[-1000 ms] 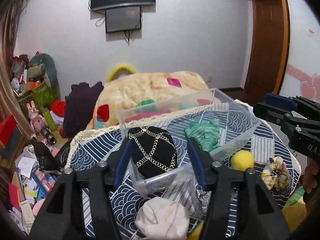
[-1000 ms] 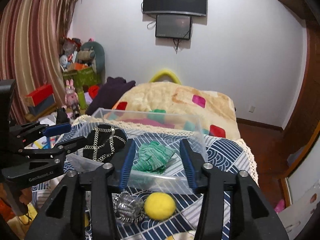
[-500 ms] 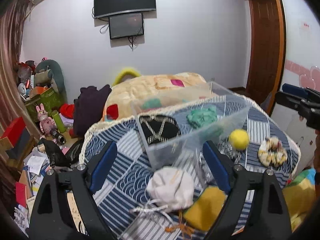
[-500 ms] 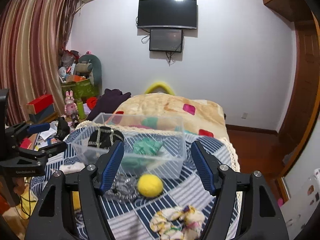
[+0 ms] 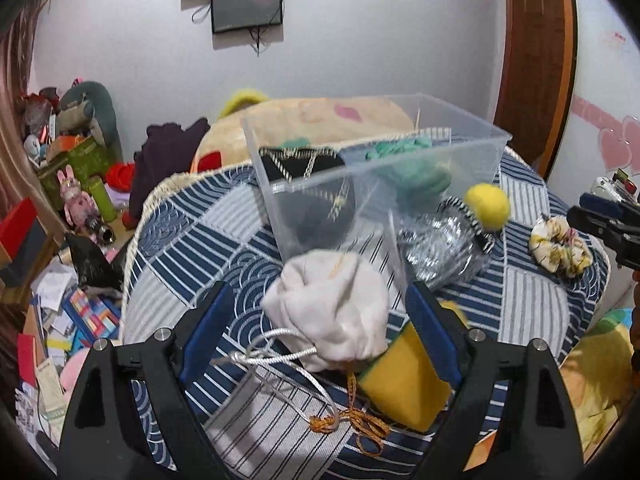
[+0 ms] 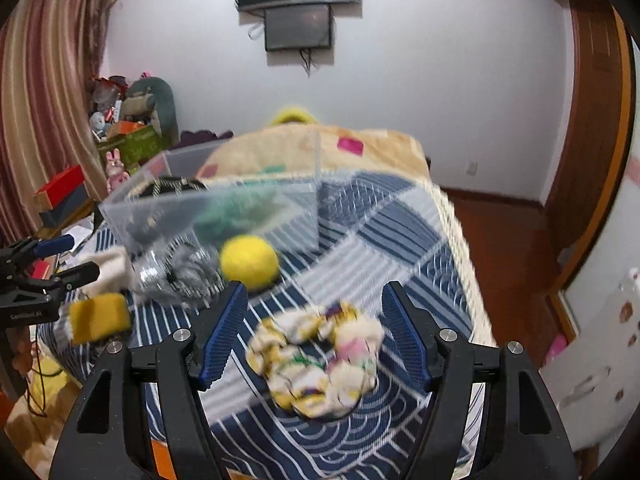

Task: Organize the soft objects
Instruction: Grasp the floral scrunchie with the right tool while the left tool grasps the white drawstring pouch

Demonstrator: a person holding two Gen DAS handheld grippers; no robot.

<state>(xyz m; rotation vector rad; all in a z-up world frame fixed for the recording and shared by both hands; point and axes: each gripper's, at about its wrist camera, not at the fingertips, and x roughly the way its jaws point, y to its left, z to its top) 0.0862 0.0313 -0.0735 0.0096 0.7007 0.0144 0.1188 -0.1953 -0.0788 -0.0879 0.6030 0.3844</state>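
A clear plastic bin (image 5: 460, 148) (image 6: 256, 196) stands on the blue patterned cloth and holds a black chained cap (image 5: 300, 164) and a green cloth (image 5: 416, 168). My left gripper (image 5: 316, 332) is open, its fingers on either side of a white drawstring pouch (image 5: 332, 320); a yellow sponge (image 5: 404, 376) lies by the right finger. My right gripper (image 6: 316, 332) is open around a floral scrunchie (image 6: 320, 360), also in the left wrist view (image 5: 560, 246). A yellow ball (image 6: 250, 262) (image 5: 488, 208) and a silver pouch (image 5: 436, 244) (image 6: 180, 274) lie in front of the bin.
The cloth-covered table (image 5: 532, 300) drops off at its fringed edges. A beige blanket (image 6: 372, 148) lies behind the bin. Toys, boxes and papers (image 5: 60, 208) crowd the floor at left. A wooden door frame (image 6: 592, 120) stands at right.
Both grippers have pulled back from the bin and dropped lower. The left one now frames the white pouch, the right one the scrunchie. Both opened wider than a second ago.
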